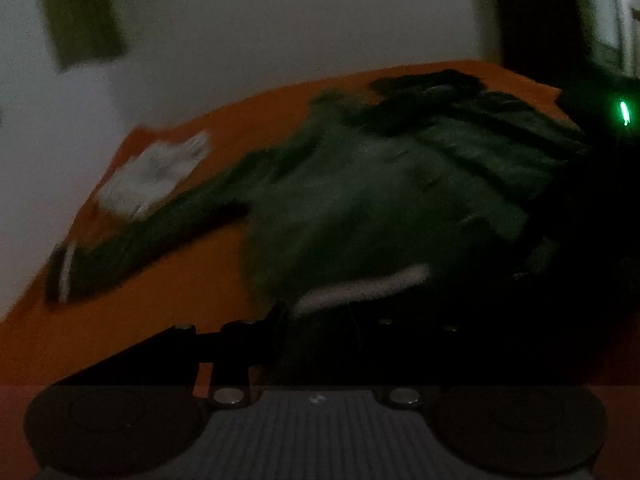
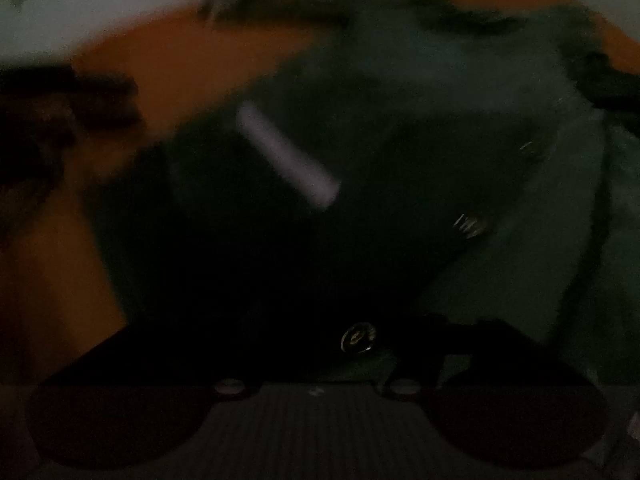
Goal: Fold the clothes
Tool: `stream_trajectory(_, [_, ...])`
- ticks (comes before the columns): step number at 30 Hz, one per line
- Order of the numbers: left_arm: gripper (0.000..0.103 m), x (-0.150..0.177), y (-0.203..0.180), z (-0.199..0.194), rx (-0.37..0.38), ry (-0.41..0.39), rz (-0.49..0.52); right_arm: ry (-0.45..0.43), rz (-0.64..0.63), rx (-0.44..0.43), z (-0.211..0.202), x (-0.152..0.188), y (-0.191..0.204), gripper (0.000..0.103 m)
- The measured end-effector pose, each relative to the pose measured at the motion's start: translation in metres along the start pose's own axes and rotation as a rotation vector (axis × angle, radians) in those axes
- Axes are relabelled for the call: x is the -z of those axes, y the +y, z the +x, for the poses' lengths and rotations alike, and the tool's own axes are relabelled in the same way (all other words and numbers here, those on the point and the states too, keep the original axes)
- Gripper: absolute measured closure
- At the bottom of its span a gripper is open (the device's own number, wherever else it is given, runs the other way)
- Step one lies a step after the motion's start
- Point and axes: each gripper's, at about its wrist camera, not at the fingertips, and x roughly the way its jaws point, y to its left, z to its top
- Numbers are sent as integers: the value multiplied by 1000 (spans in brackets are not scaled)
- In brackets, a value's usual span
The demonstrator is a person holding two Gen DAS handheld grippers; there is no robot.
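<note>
my left gripper (image 1: 320, 316) seems to pinch the green shirt (image 1: 360, 184); i can't tell about my right gripper (image 2: 320, 344). i should pull flat across the orange cover (image 1: 168, 320).

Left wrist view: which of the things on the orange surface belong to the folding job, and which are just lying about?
Job:
- dark green garment, spread on the orange surface
- its sleeve, stretched out to the left

Lying about:
- white cloth, beside the sleeve
- dark item at the far edge; too blurred to identify
</note>
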Motion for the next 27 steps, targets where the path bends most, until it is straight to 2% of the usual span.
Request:
stream_trajectory(3, [75,-20,-19,11,130,-4,97,-142,131,-37,-38,0,-19,38])
stream_trajectory(7, [75,-31,-42,32,303,47,241,-161,196,-24,-47,34,-35,38])
stream_trajectory(9, [75,-26,-54,44,373,70,312,-114,261,11,-32,56,-42,38])
stream_trajectory(10, [75,-19,-62,52,393,81,355,-102,328,-5,-25,68,-49,38])
stream_trajectory(13, [76,1,-84,73,382,165,431,-203,525,-105,-35,89,-72,40])
stream_trajectory(15, [76,-7,-90,64,387,126,455,-257,581,-69,-56,92,-80,40])
stream_trajectory(16, [76,-17,-91,56,415,92,461,-275,588,-37,-66,93,-82,39])
stream_trajectory(17, [72,-29,-93,49,454,62,462,-282,583,-5,-77,93,-85,39])
stream_trajectory(20, [68,-58,-108,44,548,30,393,-282,491,57,-97,80,-98,41])
stream_trajectory(23, [68,-73,-133,70,672,127,222,-313,379,171,-114,59,-117,51])
stream_trajectory(24, [68,-73,-139,83,705,168,160,-311,369,192,-118,54,-124,61])
stream_trajectory(25, [68,-71,-144,94,724,203,99,-317,374,203,-121,47,-131,65])
stream_trajectory(27, [68,-66,-148,119,744,293,-35,-349,413,205,-132,42,-139,65])
